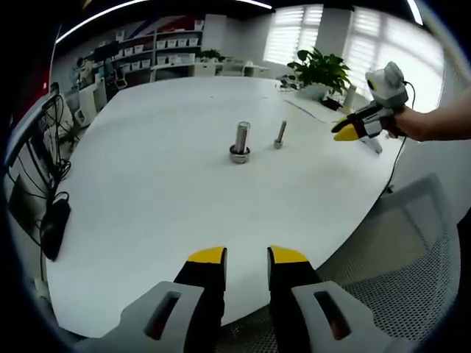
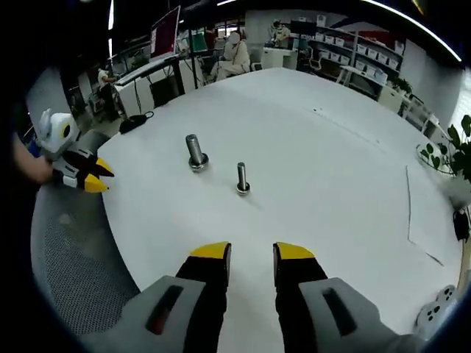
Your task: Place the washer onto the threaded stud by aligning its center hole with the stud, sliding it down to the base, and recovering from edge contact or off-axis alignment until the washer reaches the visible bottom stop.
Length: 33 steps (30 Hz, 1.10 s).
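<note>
Both the left gripper [image 1: 246, 255] and right gripper [image 2: 252, 251] are being held released and empty, washer [image 1: 239, 154] already seated on larger stud [image 1: 241, 137]

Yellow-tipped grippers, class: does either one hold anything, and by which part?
Nothing is held. The left gripper and the right gripper both stand open and empty above the white table.

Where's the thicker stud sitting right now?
In the left gripper view the thicker stud stands upright mid-table, just left of the thinner stud. In the right gripper view it is also left of the thinner one, farther from the right claw.
</note>
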Each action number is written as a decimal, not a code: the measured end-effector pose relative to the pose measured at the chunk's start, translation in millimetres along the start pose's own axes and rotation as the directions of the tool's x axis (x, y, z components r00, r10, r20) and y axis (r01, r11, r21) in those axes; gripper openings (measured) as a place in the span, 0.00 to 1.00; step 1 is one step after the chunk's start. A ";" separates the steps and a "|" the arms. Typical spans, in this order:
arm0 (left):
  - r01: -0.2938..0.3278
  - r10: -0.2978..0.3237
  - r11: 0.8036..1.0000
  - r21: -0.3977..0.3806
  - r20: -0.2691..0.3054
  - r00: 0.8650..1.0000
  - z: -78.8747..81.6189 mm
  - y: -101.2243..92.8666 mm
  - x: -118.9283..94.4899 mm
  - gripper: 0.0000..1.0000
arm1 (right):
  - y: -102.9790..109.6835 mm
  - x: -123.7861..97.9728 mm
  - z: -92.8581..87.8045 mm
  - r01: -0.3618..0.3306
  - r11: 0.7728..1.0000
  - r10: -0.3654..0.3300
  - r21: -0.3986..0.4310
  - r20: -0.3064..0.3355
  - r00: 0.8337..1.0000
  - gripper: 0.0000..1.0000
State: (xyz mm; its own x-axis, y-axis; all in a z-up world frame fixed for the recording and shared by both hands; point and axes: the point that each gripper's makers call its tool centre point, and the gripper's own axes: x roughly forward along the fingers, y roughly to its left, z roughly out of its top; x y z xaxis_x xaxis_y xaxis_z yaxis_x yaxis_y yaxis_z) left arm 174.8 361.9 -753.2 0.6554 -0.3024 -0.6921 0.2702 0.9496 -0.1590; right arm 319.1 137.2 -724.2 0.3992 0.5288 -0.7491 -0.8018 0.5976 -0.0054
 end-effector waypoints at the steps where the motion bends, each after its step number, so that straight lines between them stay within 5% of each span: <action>1: 0.004 -0.004 1.000 -0.001 -0.001 1.000 -0.1 -0.6 0.2 0.20 | 4.1 -2.6 -1.2 -0.004 1.000 0.004 -0.002 0.003 1.000 0.26; 21: 0.020 -0.020 1.000 0.001 -0.007 1.000 -0.7 -3.9 0.8 0.24 | 39.5 -19.8 -31.1 -0.040 0.997 0.035 0.072 0.063 0.997 0.31; 33: 0.025 -0.024 1.000 0.003 -0.003 1.000 0.4 -6.0 -0.3 0.25 | 34.1 -30.3 -44.4 -0.006 0.990 -0.006 0.139 0.088 0.996 0.32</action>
State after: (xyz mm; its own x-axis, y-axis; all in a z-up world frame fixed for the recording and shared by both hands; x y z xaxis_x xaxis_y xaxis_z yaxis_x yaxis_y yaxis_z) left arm 173.3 356.2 -751.8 0.6462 -0.3253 -0.6904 0.2883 0.9416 -0.1738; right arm 259.9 114.8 -731.1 0.4417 0.5764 -0.6874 -0.7345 0.6723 0.0918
